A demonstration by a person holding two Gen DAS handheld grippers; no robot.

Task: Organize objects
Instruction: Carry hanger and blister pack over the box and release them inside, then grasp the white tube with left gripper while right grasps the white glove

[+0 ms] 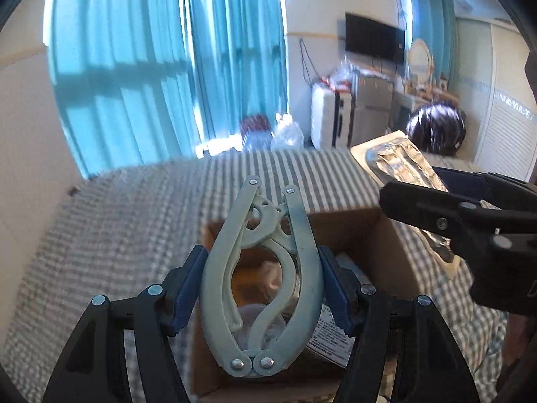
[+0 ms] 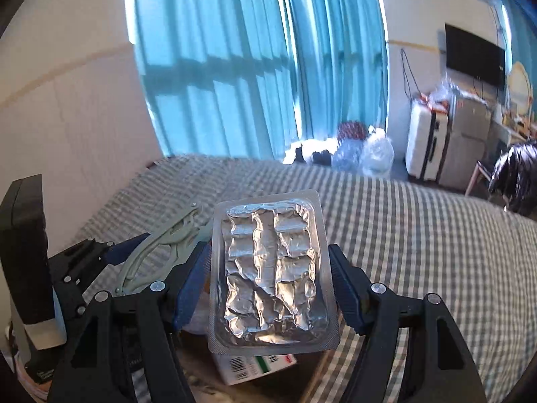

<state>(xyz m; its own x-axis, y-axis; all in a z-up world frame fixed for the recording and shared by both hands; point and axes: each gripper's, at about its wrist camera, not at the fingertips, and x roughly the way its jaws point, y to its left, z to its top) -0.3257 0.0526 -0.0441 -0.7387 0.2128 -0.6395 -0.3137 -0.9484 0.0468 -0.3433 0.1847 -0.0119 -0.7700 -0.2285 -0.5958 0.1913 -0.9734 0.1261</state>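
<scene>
While both tools hang above the bed [image 1: 100, 221], each has something clamped between its blue pads. The left tool [image 1: 263, 288] grips a pale grey folding hanger [image 1: 258, 278] by its two outer arms, the pads [image 1: 188, 288] pressing in from either side. The hanger points away from the camera, with its riveted joint nearest the lens and its hook folded inside the frame. It is held in the air above an open cardboard box [image 1: 369, 231] that sits on the checked bedsheet. Inside the box lie a printed carton and some clear wrapping, too blurred to name further.

The right tool [image 2: 270, 288] grips a silver foil blister pack [image 2: 272, 275] by its long edges, foil side toward the camera, tilted slightly with its far end raised. Below it, a white carton [image 2: 255, 367] with a barcode shows in the box. In the right wrist view the left tool [image 2: 100, 255] and hanger [image 2: 161, 248] sit just to the left of the pack. In the left wrist view the right tool [image 1: 470, 221] comes in from the right with the pack [image 1: 402, 164] raised beside the box.

Beyond the bed hang blue curtains [image 1: 167, 67]. A white suitcase [image 2: 424, 141] and plastic bags [image 2: 376, 151] stand on the floor by the far wall.
</scene>
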